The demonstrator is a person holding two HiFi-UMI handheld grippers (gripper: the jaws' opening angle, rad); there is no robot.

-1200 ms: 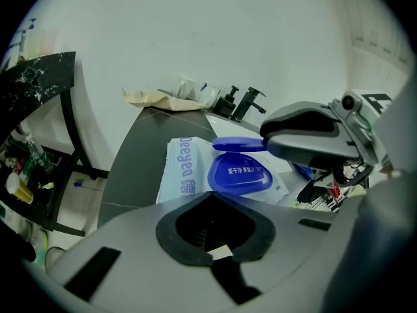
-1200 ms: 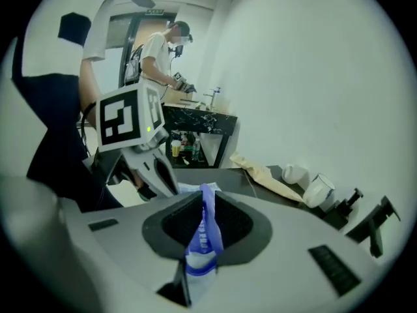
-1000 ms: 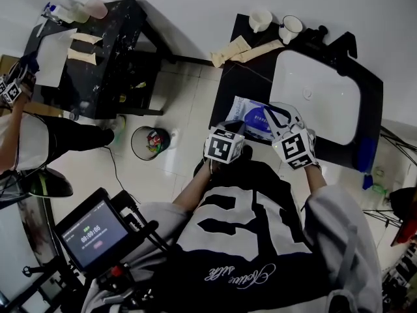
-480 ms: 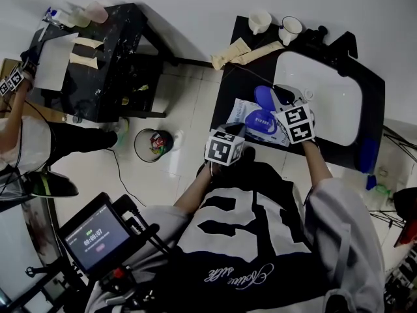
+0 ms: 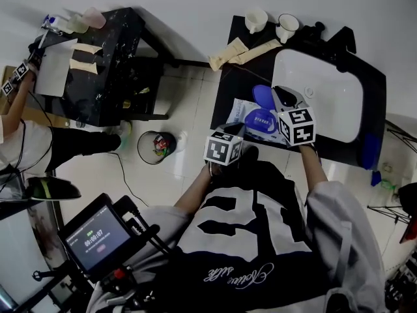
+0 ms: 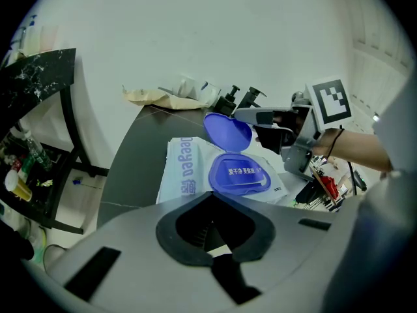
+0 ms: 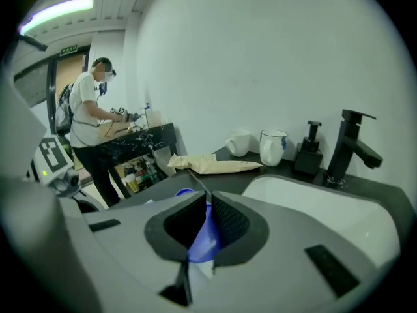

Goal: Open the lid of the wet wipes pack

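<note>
The left gripper (image 6: 209,197) sits at the near left corner of the wet wipes pack (image 6: 185,168), which lies flat on the dark counter (image 5: 225,77) just left of the white sink (image 5: 326,90). In the left gripper view its two black pads are drawn together and meet at the tips, right over the pack's near edge. A pale sliver shows low between them, but I cannot tell whether any of the wrapper is pinched or the closed tips merely rest there.

The pack shows blue print along its left side. Its blue oval frame (image 6: 240,175) faces up in the middle, uncovered.

The lid (image 6: 227,130) stands up from the far side of that frame, tilted back towards the wall, hinged open and clear of the opening.

To the right, the right gripper (image 7: 207,224) comes in from the sink side and is clenched on the lid. In the right gripper view the ribbed pads stand only a narrow slit apart, with the thin blue plastic filling that slit and pressed on both faces. From the head view its grey fingers reach the lid's right edge above the pack, and the marker cube sits over the pack's right end.
</note>
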